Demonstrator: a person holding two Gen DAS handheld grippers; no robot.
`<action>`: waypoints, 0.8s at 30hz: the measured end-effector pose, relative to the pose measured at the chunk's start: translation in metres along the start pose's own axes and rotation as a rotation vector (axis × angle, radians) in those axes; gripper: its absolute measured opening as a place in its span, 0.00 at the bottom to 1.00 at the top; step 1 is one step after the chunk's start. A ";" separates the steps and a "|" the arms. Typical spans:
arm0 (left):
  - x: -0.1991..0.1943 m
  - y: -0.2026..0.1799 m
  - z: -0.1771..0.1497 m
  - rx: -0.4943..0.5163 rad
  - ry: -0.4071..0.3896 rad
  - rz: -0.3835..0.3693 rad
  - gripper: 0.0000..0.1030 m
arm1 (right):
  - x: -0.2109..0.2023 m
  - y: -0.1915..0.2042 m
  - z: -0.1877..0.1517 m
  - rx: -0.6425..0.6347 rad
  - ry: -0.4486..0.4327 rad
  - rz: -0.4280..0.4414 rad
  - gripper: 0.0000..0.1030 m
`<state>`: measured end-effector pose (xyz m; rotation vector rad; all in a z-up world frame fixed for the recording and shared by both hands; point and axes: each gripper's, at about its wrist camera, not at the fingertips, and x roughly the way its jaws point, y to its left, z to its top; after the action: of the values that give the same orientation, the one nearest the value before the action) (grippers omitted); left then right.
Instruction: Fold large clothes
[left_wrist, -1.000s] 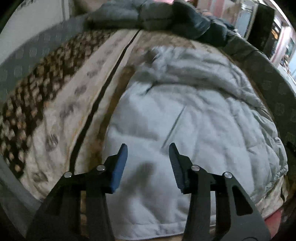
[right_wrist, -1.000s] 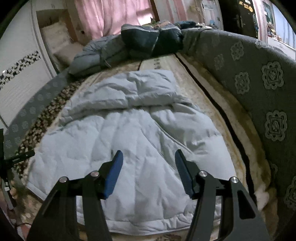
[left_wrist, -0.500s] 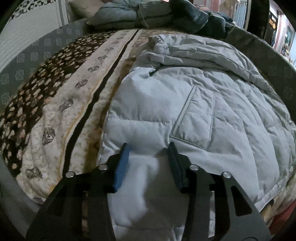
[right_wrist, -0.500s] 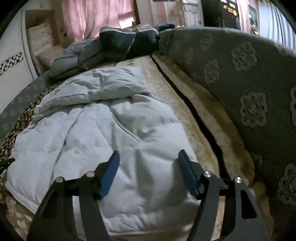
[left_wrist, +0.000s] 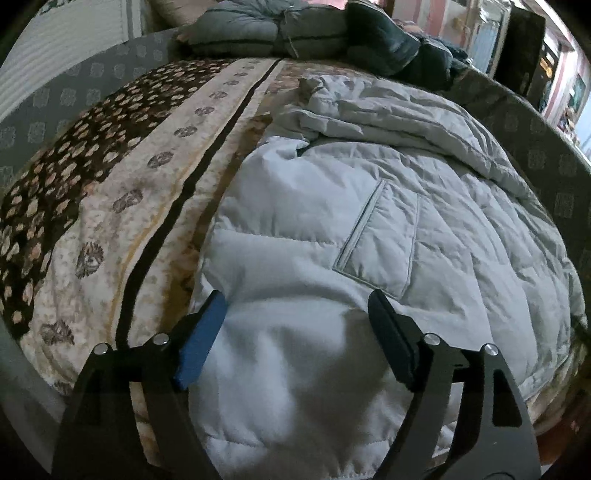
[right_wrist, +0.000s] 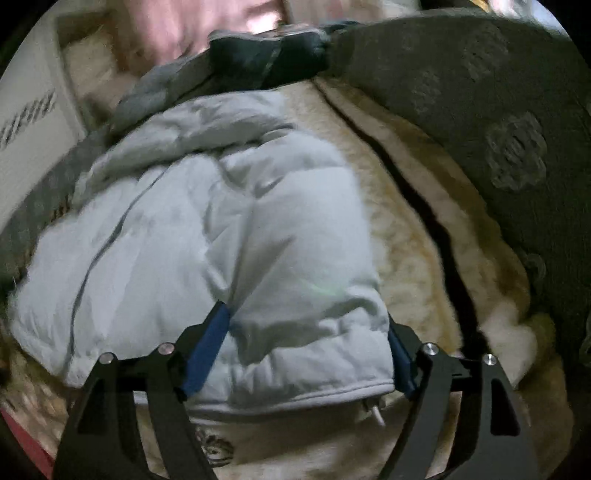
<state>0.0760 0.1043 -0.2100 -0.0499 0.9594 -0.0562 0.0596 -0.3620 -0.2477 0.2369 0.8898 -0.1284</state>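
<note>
A large pale grey-blue puffer jacket (left_wrist: 362, 206) lies spread on a bed, hem toward me, with a patch pocket (left_wrist: 380, 243) on its front. My left gripper (left_wrist: 295, 314) is open, low over the jacket's near left hem corner, fabric between its fingers. The jacket shows in the right wrist view (right_wrist: 229, 236) too. My right gripper (right_wrist: 310, 332) is open, straddling the jacket's near right hem corner, with both blue pads (right_wrist: 207, 343) beside the fabric. The hem edge (right_wrist: 295, 400) lies just below the fingers.
The bed has a patterned cream and brown blanket (left_wrist: 122, 192). Folded dark jackets (left_wrist: 325, 40) are piled at the far end. A grey patterned padded bed frame (right_wrist: 498, 110) rises on the right. A pink curtain (right_wrist: 207, 26) hangs behind.
Both grippers have dropped lower and closer onto the jacket's near hem corners. The left gripper's fingers stand wider apart than before. The right view is now blurred by motion.
</note>
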 end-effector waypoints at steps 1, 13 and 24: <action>-0.001 0.001 0.000 -0.004 0.000 0.002 0.79 | 0.001 0.005 -0.001 -0.034 0.002 -0.021 0.74; -0.002 0.023 -0.012 -0.039 0.019 -0.004 0.84 | 0.009 0.007 0.006 -0.019 0.034 -0.057 0.62; 0.007 0.004 -0.034 0.050 0.107 -0.044 0.85 | 0.004 0.002 0.004 0.029 0.013 -0.048 0.64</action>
<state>0.0526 0.1068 -0.2358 -0.0223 1.0638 -0.1240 0.0653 -0.3606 -0.2484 0.2434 0.9076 -0.1841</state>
